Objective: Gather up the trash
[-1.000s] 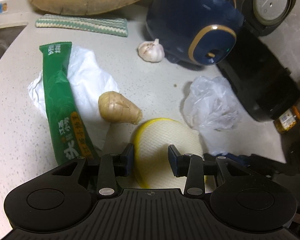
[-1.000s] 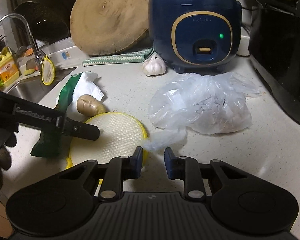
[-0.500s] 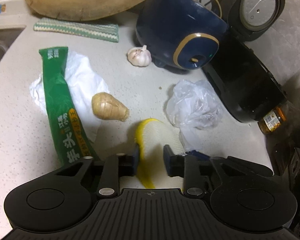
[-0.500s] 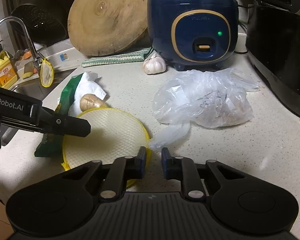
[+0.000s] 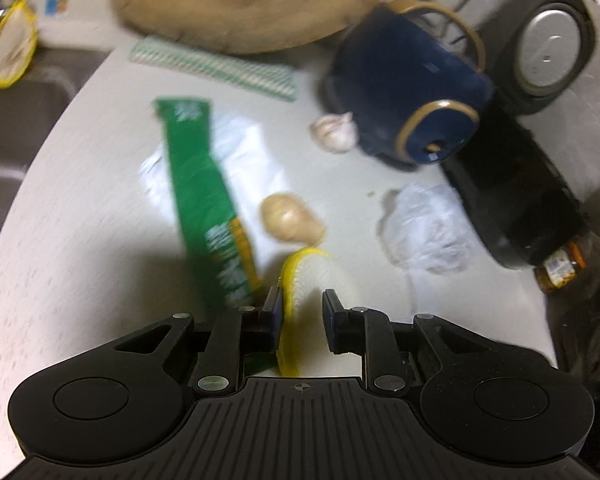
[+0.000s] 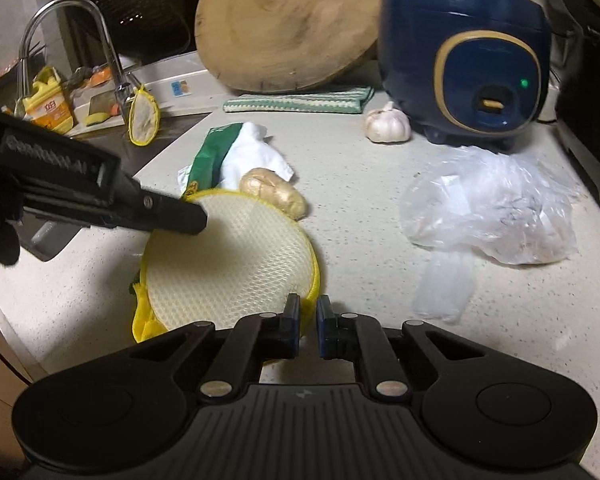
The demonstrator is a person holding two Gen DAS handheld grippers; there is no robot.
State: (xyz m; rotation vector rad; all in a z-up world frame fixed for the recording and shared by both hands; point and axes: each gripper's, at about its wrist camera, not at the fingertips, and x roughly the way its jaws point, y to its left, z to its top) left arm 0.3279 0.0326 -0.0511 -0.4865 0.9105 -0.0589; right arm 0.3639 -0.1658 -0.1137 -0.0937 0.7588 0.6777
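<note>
A round white mesh pad with a yellow rim (image 6: 228,264) is tilted up off the speckled counter (image 6: 360,200), held at two edges. My right gripper (image 6: 308,316) is shut on its near rim. My left gripper (image 5: 302,312) has the pad (image 5: 312,276) edge-on between its closing jaws, pressing its far-left edge (image 6: 196,220). Behind it lie a green wrapper (image 5: 196,184) on crumpled white paper (image 5: 244,152), a beige ginger piece (image 6: 272,194) and a crumpled clear plastic bag (image 6: 496,212).
A garlic bulb (image 6: 388,126) sits by a blue rice cooker (image 6: 464,64). A round wooden board (image 6: 292,24) leans at the back over a striped cloth (image 6: 300,104). The sink (image 5: 16,120) is at left, a black appliance (image 5: 512,192) and a jar (image 5: 560,268) at right.
Both grippers have shut on the mesh pad, which was lying flat, and have tipped it up on edge. Both views have drawn back from the counter items.
</note>
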